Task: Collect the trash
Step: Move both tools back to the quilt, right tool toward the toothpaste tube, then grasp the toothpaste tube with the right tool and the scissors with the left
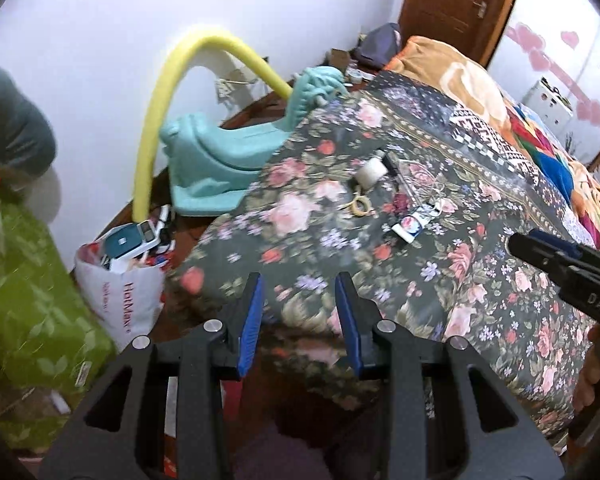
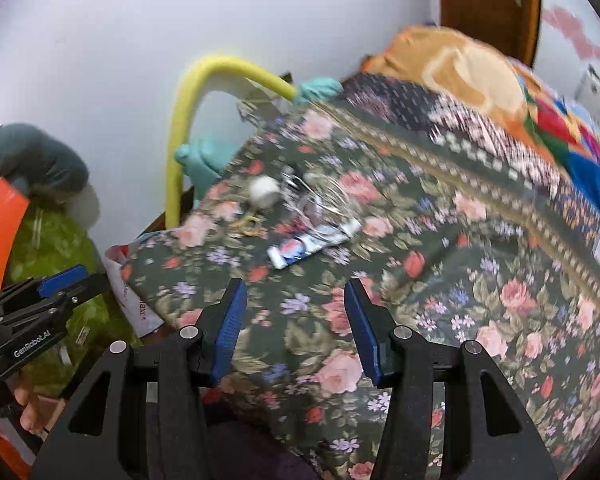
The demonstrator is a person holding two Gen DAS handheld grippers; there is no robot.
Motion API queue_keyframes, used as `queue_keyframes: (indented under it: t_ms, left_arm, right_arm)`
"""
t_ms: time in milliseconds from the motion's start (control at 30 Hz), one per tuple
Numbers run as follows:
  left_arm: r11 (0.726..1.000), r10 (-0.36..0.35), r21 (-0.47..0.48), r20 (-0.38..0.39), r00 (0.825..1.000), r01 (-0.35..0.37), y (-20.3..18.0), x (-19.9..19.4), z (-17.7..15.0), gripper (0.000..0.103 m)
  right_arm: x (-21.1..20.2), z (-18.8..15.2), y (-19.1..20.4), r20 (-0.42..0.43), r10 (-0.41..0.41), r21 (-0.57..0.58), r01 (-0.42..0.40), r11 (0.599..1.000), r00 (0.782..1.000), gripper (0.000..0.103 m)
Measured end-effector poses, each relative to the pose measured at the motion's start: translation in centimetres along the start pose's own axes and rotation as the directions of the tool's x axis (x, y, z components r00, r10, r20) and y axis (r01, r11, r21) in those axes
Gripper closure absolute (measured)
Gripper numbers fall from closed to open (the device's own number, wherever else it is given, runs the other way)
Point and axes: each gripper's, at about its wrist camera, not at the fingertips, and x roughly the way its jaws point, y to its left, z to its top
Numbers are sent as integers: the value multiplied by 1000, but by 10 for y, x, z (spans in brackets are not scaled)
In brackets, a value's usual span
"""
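Trash lies on a dark floral bedspread (image 1: 452,280): a squeezed toothpaste tube (image 1: 416,222), a small white roll (image 1: 368,174), a yellowish rubber band (image 1: 360,206) and clear plastic wrap (image 1: 420,176). The right wrist view shows the tube (image 2: 312,244), the roll (image 2: 264,192), the band (image 2: 248,224) and the wrap (image 2: 316,196). My left gripper (image 1: 299,312) is open and empty over the bed's near corner. My right gripper (image 2: 294,320) is open and empty, short of the tube. Each gripper shows in the other's view, the right (image 1: 568,264) and the left (image 2: 52,296).
A white shopping bag (image 1: 128,288) full of items stands on the floor beside the bed. A teal plastic rocking toy (image 1: 228,152), a yellow foam tube (image 1: 168,92) and a green leaf-print bundle (image 1: 24,292) are at left. An orange blanket (image 1: 460,76) lies at the far end.
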Motion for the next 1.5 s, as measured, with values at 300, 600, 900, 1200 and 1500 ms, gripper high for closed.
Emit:
queue_keyframes:
  t_ms: [300, 600, 900, 1200, 1500]
  left_arm:
    - [998, -2, 63, -40, 999, 5, -15, 54, 13, 67]
    - [1000, 12, 26, -93, 996, -9, 4, 91, 13, 67]
    - [999, -7, 33, -94, 996, 10, 2, 101, 32, 67]
    - [992, -88, 80, -125, 988, 99, -30, 116, 45, 67]
    - [986, -50, 149, -138, 989, 71, -53, 151, 65, 60]
  right_arm:
    - [76, 9, -41, -123, 106, 218, -78, 973, 987, 56]
    - [141, 28, -32, -114, 173, 393, -116, 912, 978, 56]
    - [143, 27, -16, -100, 10, 253, 16, 967, 995, 87]
    - [94, 11, -49, -85, 48, 206, -30, 978, 995, 100]
    - [90, 25, -106, -101, 120, 293, -86, 952, 988, 77]
